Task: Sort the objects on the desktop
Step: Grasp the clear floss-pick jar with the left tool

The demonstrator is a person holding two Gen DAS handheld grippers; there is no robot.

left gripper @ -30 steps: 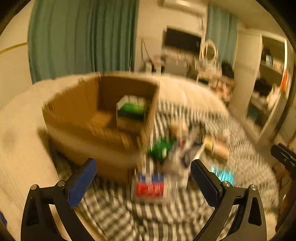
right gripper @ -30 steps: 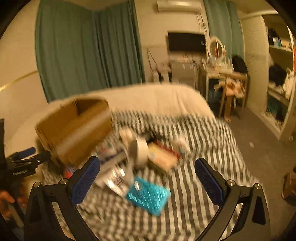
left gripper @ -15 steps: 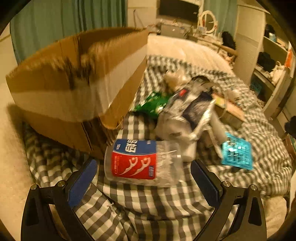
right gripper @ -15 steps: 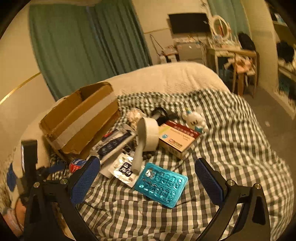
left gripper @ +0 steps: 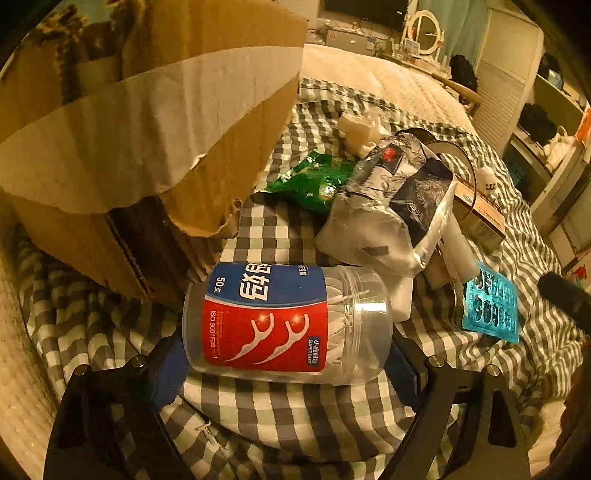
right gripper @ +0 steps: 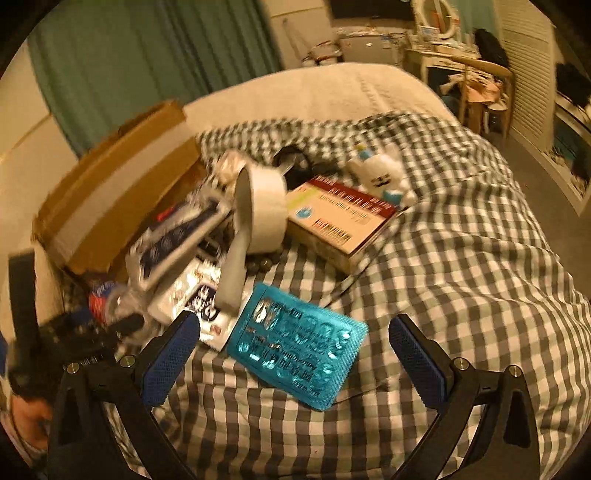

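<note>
The left tool sits spread wide around the clear plastic floss-pick jar with a red and blue label, lying on its side on the checked bedspread beside the brown cardboard box. This looks like the pickup step; next, clamp and lift into the box. The right tool, likewise released, hovers over the teal blister pack.

A home bedroom is showing here: a bed wearing a checked cover, teal curtains hanging behind, a vanity mirror and open shelves standing alongside.
</note>
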